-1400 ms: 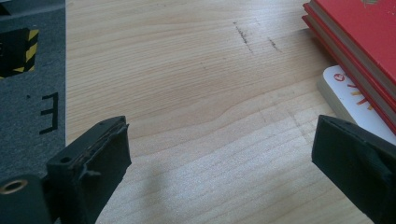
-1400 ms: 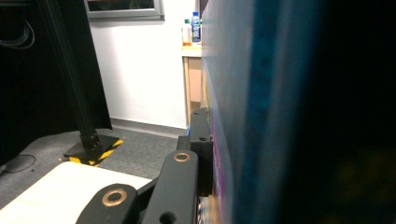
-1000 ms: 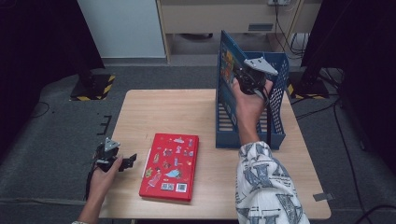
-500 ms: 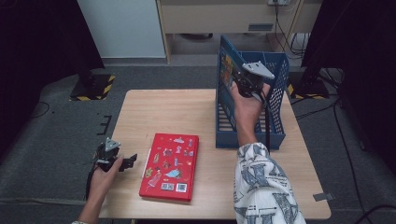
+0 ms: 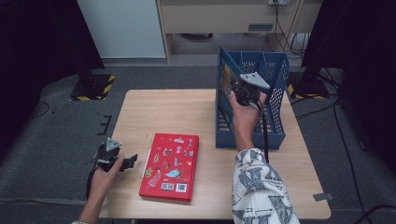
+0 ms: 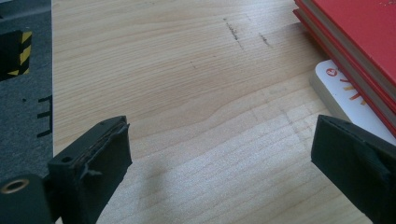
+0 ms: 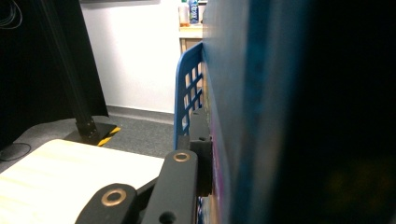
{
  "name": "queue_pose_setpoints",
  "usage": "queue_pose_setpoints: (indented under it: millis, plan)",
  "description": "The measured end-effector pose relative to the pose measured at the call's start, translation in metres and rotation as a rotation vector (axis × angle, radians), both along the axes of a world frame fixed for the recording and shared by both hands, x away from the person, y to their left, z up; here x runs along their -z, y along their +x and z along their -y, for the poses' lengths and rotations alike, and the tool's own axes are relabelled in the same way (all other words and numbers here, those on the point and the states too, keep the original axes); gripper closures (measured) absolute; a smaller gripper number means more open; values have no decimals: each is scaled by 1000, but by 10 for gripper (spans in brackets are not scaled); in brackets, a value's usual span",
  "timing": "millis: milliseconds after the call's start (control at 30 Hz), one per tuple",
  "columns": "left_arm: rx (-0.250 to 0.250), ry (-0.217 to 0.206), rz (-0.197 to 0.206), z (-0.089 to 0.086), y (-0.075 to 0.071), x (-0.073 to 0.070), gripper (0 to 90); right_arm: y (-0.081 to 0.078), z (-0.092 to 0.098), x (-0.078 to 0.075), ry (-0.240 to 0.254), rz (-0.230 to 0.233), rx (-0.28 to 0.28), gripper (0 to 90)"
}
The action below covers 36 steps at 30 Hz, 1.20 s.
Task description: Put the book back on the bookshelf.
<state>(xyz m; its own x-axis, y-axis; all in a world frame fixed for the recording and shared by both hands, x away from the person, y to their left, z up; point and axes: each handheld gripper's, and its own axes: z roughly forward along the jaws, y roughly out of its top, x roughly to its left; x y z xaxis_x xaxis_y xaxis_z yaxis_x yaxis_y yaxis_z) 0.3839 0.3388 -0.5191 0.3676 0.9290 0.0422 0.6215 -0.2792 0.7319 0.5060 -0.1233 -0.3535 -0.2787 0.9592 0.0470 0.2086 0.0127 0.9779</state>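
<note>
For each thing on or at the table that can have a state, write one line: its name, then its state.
Blue book: upright in the rack, clamped by the right gripper.
Red book: closed, lying flat on the table.
Blue mesh rack: standing upright.
Left gripper: jaws open, nothing between them.
Right gripper: shut on the blue book.

- Pale wood-grain table (image 5: 196, 112), matt, smooth, with faint dark scuffs.
- Glossy red hardcover book (image 5: 170, 165), printed cover, cream paper page edges.
- Blue plastic basket (image 5: 275, 93), lattice walls, slight sheen.
- Colourful glossy-covered book (image 5: 226, 77) upright against the basket's inner wall.
- Left gripper (image 6: 219, 172) in matt black plastic, rough worn pad edges (image 6: 109, 154).
- Right gripper (image 5: 246, 91): black plastic links, brass-coloured metal pivots, grey top plate.
- Patterned white cloth sleeve (image 5: 261, 186).
</note>
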Motion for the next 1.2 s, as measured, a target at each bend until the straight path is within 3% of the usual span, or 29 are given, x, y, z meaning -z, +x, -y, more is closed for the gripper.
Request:
queue_pose_setpoints:
  millis: [267, 633, 867, 967, 1200]
  plan:
    - [-1, 1, -3, 0, 0, 0, 40, -5, 0, 8, -8, 2, 0, 822]
    - [-1, 6, -6, 1, 0, 0, 41, -25, 1, 19, -19, 4, -18, 801]
    - [-6, 2, -5, -1, 0, 0, 42, -30, 2, 14, -15, 9, -27, 760]
    - [-2, 4, -5, 0, 0, 0, 43, -33, 1, 7, -38, 16, -31, 725]
    - [-2, 6, -7, 1, 0, 0, 43, -32, 1, -2, -30, 22, -27, 741]
